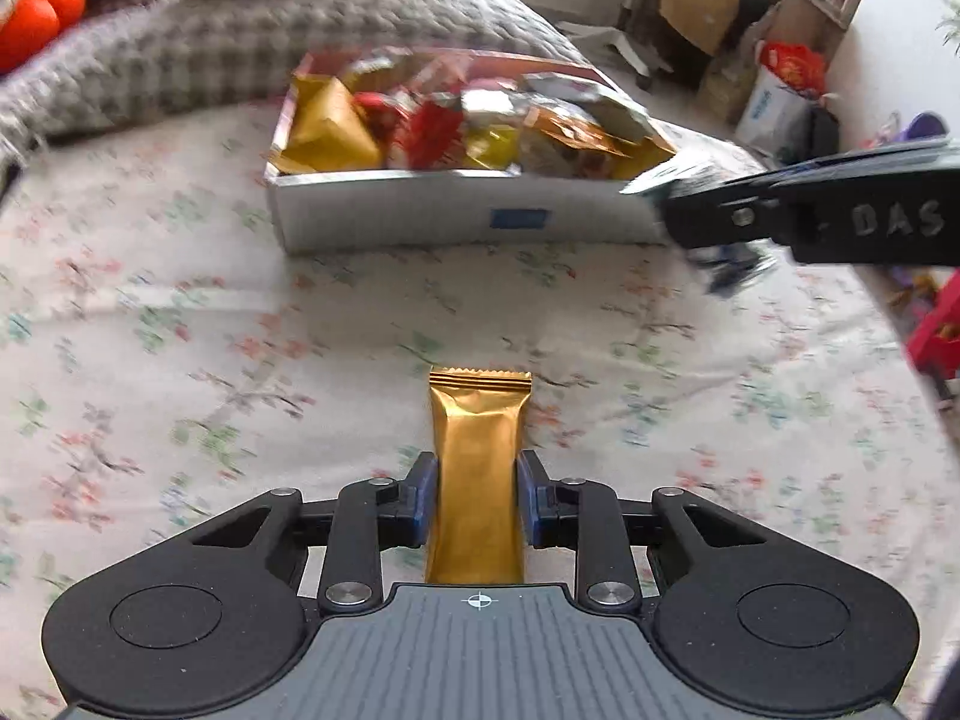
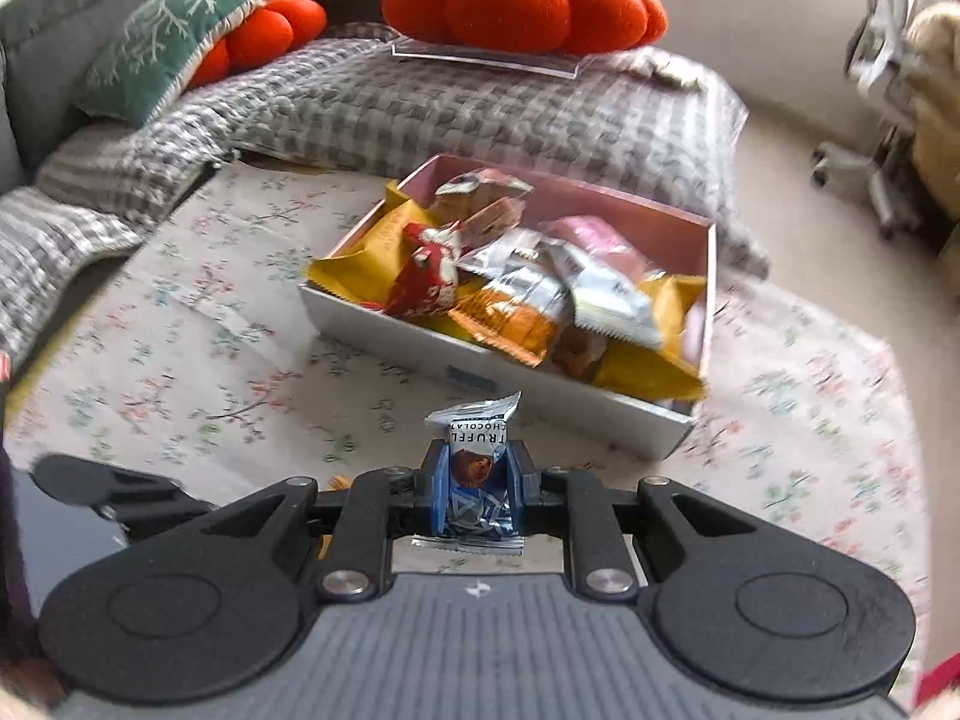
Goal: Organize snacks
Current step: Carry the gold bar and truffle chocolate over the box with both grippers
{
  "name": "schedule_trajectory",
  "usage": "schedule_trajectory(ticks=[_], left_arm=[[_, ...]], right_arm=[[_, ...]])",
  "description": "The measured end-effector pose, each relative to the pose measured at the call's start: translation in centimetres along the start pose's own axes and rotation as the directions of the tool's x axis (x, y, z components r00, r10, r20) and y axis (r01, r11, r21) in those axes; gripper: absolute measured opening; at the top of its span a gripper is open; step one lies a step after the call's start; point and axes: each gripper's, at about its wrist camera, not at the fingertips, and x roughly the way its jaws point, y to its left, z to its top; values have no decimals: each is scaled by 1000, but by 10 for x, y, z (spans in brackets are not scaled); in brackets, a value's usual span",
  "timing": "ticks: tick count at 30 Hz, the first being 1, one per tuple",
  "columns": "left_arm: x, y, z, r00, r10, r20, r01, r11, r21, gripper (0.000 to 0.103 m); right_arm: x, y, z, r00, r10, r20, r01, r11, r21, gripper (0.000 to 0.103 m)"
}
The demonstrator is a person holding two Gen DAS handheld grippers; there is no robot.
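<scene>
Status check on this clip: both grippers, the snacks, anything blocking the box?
Left gripper shut on gold bar. Right gripper shut on blue chocolate packet. Snack box ahead, already heaped. Nothing blocking it.

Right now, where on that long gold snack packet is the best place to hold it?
Across its narrow width, near the middle, as the left tongs do now. The gold packet is long and flat, so pads on its two long edges hold it steady, approaching from one end along its length. The crimped end stays free to lead into the box.
</scene>
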Motion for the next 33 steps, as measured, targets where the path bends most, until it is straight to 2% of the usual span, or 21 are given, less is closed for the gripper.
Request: schedule_trajectory(ticks=[4, 9, 20, 27, 33], left_arm=[[-6, 5, 3, 1000, -5, 20, 5, 1000, -22, 25], [-10, 0, 7, 998, 26, 57, -26, 1000, 4, 25], [-12, 4, 13, 995, 58, 85, -56, 998, -25, 25], [-19, 0, 19, 991, 73, 113, -70, 997, -30, 25], [-23, -2, 27, 990, 87, 110, -81, 995, -60, 25]], right_arm=[[-3, 3, 2, 998, -56, 20, 56, 998, -19, 17], [-3, 0, 2, 992, -124, 26, 125, 992, -25, 17], [-1, 0, 2, 969, -243, 38, 244, 968, -52, 17], [-6, -2, 3, 961, -270, 50, 273, 961, -41, 17], [-7, -4, 4, 967, -253, 42, 254, 967, -25, 17]])
